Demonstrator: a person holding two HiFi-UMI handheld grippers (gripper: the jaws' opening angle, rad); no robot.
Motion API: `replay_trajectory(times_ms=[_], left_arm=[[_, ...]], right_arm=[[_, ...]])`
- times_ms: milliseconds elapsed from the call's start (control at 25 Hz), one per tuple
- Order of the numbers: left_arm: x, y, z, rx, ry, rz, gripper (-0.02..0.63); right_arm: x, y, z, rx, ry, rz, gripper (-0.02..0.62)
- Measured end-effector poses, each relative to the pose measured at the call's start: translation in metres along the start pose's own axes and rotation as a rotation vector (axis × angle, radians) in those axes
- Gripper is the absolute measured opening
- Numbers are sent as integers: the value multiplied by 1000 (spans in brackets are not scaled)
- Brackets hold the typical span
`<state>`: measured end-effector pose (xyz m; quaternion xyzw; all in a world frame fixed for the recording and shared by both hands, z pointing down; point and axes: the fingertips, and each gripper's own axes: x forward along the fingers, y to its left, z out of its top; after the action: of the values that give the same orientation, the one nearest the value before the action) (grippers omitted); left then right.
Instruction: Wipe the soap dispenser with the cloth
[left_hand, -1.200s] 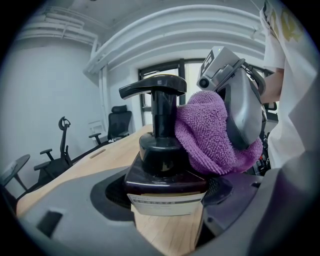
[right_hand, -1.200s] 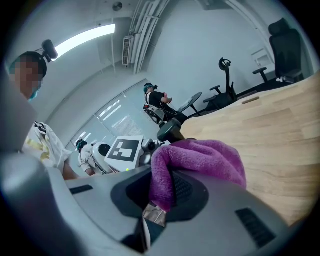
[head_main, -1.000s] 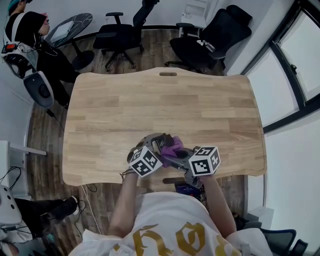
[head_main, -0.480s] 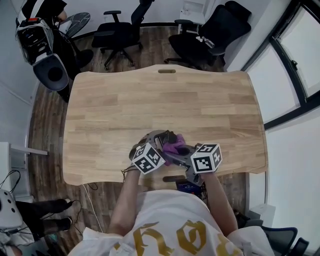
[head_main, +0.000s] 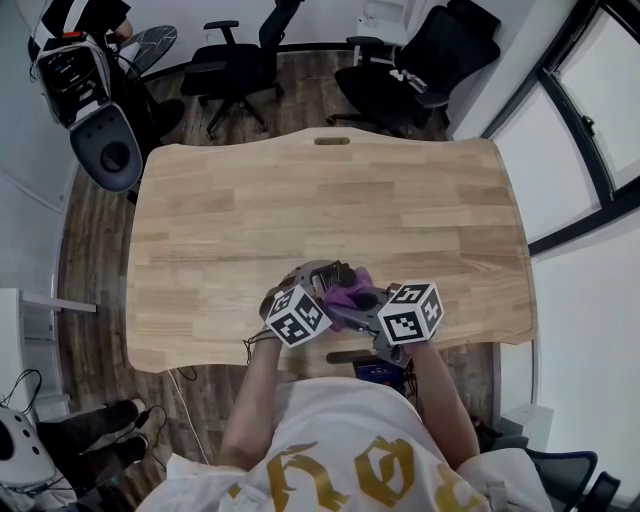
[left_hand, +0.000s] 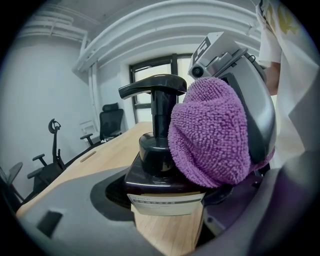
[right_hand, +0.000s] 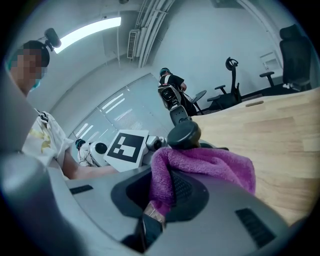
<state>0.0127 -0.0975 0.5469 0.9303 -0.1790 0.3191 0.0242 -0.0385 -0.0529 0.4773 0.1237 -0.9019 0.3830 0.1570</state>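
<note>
At the tabletop's (head_main: 330, 210) 6 o'clock edge, the left hand-held gripper (left_hand: 167, 202) clamps the soap dispenser (left_hand: 154, 137). The right hand-held gripper (right_hand: 167, 197), clenched on the purple cloth (left_hand: 210, 137), holds it against the pump neck.

Soap dispenser label (left_hand: 167, 204): print too small. Shirt lettering (head_main: 372, 478), gold: partial, illegible.

Wooden table (head_main: 330, 200) bare ahead, soap dispenser (left_hand: 157, 145) and cloth (left_hand: 210, 135) crowd near edge
</note>
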Motion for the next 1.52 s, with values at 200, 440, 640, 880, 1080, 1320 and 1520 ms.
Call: replay_trajectory(times_ms=[200, 440, 640, 880, 1080, 1320, 1520], left_arm=[[-2, -1, -3, -9, 0, 16, 331], [-6, -2, -11, -62, -26, 13, 331], [-8, 0, -6, -81, -56, 11, 331], [-9, 0, 5, -75, -78, 8, 331], [-10, -1, 8, -67, -84, 11, 331], [-11, -4, 7, -68, -83, 5, 331], [-9, -8, 10, -62, -96, -5, 331]], right_arm=[[0, 1, -3, 14, -25, 17, 40], [-5, 0, -9, 102, -93, 45, 40], [-15, -5, -6, 100, -115, 31, 40], [-33, -10, -2, 116, -168, 19, 40], [-44, -17, 2, 159, -237, 11, 40], [-52, -26, 3, 179, -283, -30, 40], [-60, -32, 7, 178, -321, -56, 40]])
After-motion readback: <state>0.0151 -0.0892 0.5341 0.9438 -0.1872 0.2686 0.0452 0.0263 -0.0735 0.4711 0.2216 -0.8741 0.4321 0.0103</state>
